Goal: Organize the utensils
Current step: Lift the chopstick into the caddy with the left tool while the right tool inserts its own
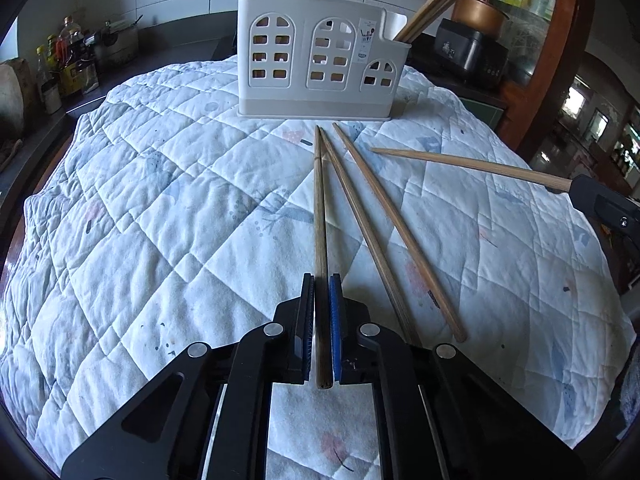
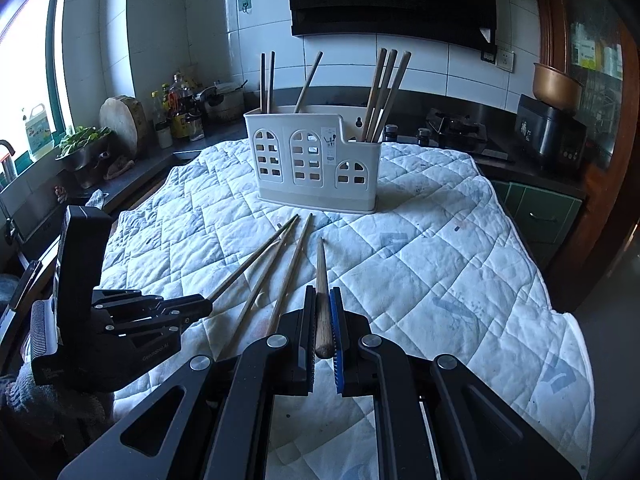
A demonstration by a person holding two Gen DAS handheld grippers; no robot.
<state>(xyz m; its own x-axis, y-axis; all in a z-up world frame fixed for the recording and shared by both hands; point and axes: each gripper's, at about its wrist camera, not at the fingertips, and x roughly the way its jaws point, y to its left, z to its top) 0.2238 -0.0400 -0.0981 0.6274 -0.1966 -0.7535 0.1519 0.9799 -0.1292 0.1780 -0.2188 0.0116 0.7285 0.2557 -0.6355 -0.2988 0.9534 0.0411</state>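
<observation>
Wooden chopsticks are pinched in both jaws, one each; left gripper (image 2: 208,306) body reads "GenRobot.AI".

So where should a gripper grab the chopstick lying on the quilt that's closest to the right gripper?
Probably by its thick near end, coming from above with fingers either side. That loose chopstick lies flat on the quilt, thin tip toward the holder, so the wider end seems easier to pinch.
</observation>
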